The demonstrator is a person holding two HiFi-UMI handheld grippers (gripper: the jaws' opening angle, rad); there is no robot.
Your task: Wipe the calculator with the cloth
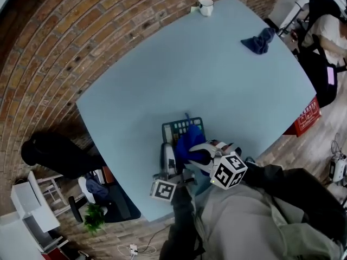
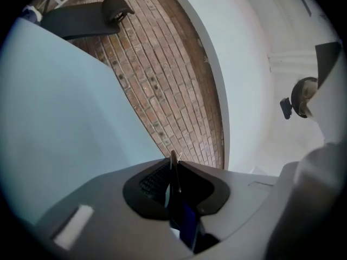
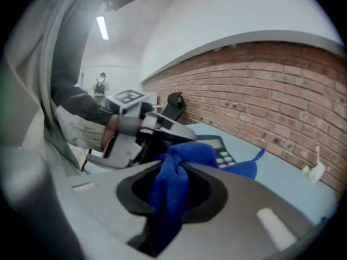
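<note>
**Wipe direction: outward, along the long axis**

Left claw [image 2: 173, 166] is clamped on the thin side edge of the dark flat calculator [image 1: 182, 128] w/ green and blue keys, at the near edge of the pale blue table [image 1: 227, 85]. Right claw [image 3: 172, 164] grips the bunched bright-blue cloth [image 1: 190, 144], which lies over the calculator's near half, just right of the left claw. Long axis runs near-to-far; far half is bare. Next stroke prob. goes outward.

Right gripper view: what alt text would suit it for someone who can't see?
A blue cloth is clamped in the right tongs, bunched just in front of a dark calculator that the left tongs hold over a pale blue table; a brick wall runs behind.
</note>
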